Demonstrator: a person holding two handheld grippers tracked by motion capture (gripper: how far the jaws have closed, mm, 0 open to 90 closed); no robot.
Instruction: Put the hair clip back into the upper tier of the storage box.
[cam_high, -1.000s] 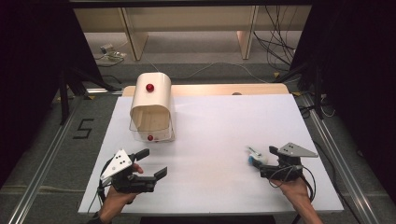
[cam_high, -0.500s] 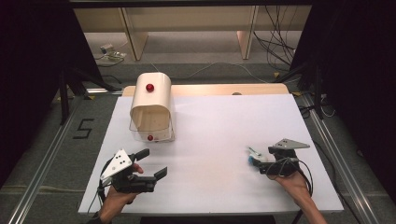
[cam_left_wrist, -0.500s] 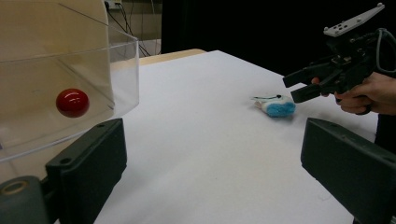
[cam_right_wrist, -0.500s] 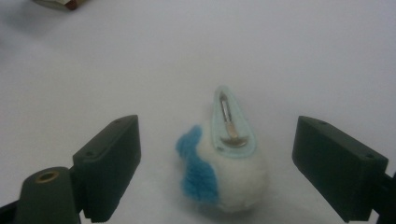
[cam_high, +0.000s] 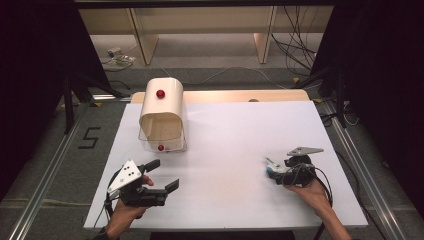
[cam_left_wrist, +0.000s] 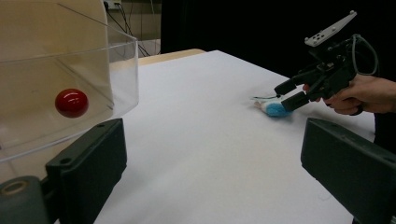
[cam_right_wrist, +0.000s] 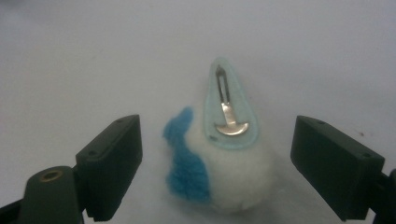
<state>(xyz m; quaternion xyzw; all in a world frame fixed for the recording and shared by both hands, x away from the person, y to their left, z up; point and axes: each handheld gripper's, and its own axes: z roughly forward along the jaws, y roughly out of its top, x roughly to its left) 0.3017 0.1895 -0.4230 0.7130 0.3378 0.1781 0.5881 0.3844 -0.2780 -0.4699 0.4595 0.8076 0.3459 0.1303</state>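
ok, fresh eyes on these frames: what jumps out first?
Probably the fluffy white-and-blue hair clip lying metal side up on the white table, framed by the open jaws of the right gripper at the near right. Next, the cream box with a clear front and red knobs at the far left, with the left gripper open in front of it.
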